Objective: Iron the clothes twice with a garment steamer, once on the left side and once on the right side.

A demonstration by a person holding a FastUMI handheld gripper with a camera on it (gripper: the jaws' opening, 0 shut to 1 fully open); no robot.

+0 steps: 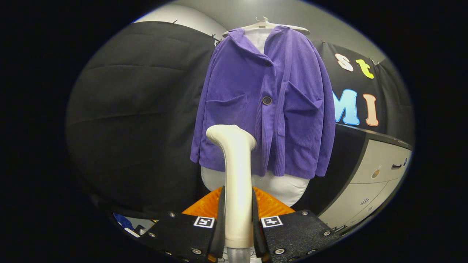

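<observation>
the jaws pinch the handle of the cream garment steamer point(237, 175), one finger on each side, its head tipped up toward the purple corduroy jacket point(265, 106) hanging on a white hanger point(266, 25) just beyond, over a white form.

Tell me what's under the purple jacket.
A white garment shows below the jacket hem and at the collar, on a white hanger. Its middle is covered. The gripper is shut on the steamer.
</observation>
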